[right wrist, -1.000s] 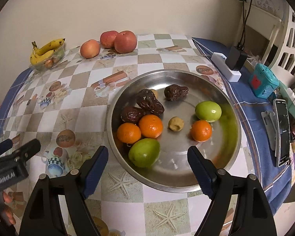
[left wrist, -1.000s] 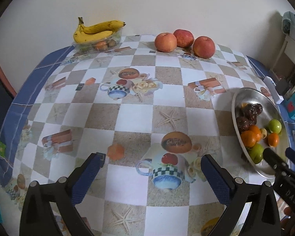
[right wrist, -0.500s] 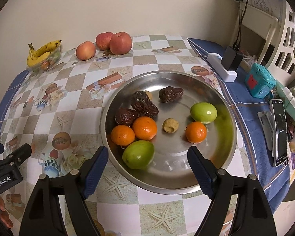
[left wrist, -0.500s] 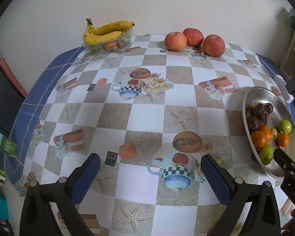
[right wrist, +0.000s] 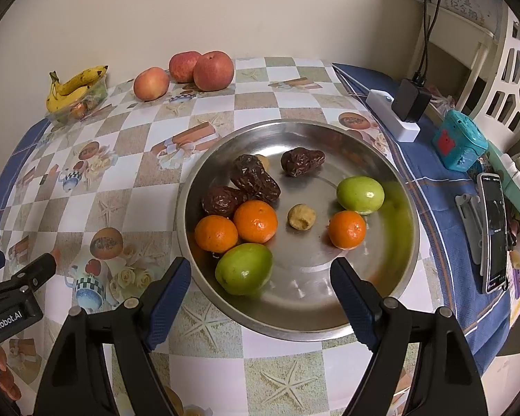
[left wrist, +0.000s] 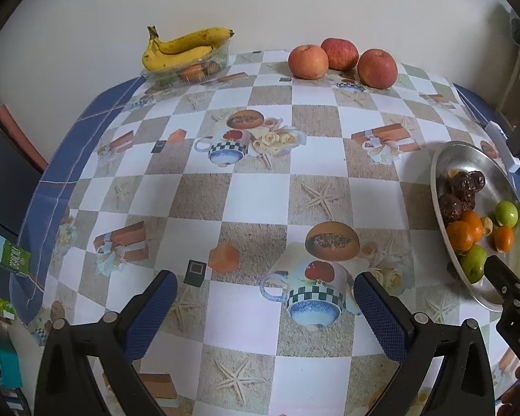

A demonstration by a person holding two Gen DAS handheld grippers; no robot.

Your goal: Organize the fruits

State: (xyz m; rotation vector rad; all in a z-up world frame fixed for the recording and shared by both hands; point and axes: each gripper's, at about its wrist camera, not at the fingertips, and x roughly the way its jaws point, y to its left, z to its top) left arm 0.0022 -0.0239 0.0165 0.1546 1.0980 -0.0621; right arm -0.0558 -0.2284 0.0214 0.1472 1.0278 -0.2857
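Both grippers hang over the near edge of the table [left wrist: 260, 190], and neither has anything between its fingers. The right gripper [right wrist: 260, 294] stands wide, its blue pads spread over the near rim of the steel plate [right wrist: 402, 242], touching no fruit. The left gripper [left wrist: 263, 306] is wide too, poised above the checked tablecloth's teapot print, well apart from any fruit. In the plate, towards the table's right edge, lie three tangerines [right wrist: 255, 221], two side by side and one apart to the right, two green fruits [right wrist: 243, 268], three wrinkled dark dates [right wrist: 258, 180] and a small beige lump [right wrist: 301, 216]. The nearest green fruit sits just beyond the right gripper's left pad. Along the far edge, three apples [left wrist: 339, 59] cluster together, and at the far left corner a bunch of bananas [left wrist: 180, 48] rests on a clear plastic tray [left wrist: 187, 71] with small fruit in it.
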